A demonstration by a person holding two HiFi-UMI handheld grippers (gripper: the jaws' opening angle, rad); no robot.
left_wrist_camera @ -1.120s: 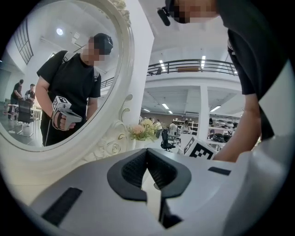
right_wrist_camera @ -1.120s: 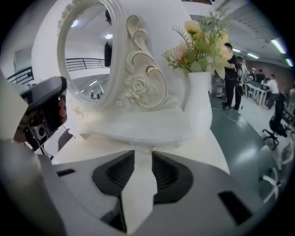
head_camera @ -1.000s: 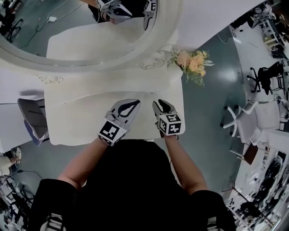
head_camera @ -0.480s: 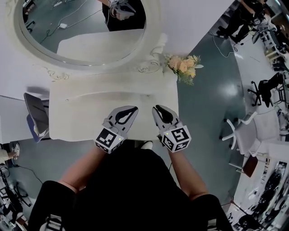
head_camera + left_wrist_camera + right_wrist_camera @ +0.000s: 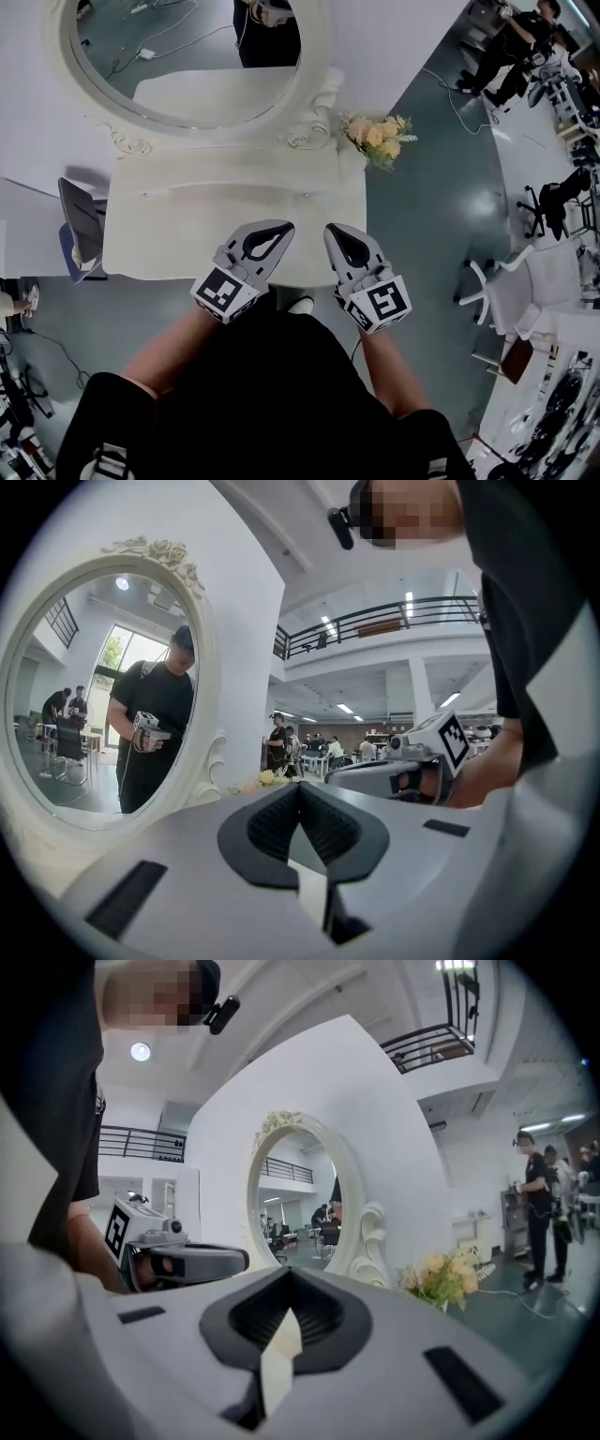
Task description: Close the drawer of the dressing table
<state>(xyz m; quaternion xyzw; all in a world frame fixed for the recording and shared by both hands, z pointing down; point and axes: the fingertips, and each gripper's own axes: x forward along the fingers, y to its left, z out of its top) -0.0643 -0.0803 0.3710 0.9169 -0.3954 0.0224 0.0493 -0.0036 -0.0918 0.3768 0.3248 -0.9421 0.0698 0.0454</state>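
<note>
The white dressing table (image 5: 187,225) with its oval mirror (image 5: 187,66) stands below me in the head view. From above no drawer juts past its front edge, and the drawer front itself is hidden. My left gripper (image 5: 281,226) and right gripper (image 5: 332,229) hover side by side over the front edge, held level above the tabletop and touching nothing. Both have their jaws shut with nothing between them. The left gripper view (image 5: 300,785) faces the mirror (image 5: 94,696). The right gripper view (image 5: 289,1269) shows the left gripper (image 5: 178,1260) beside it.
A bunch of peach and yellow flowers (image 5: 375,136) sits at the table's right rear corner. A grey chair (image 5: 80,230) stands at the table's left. White office chairs (image 5: 525,281) and a standing person (image 5: 511,47) are off to the right on the green floor.
Both grippers have lifted up from the table's front edge. The right gripper's jaws have come together and its marker cube has rolled. The table now looks farther below.
</note>
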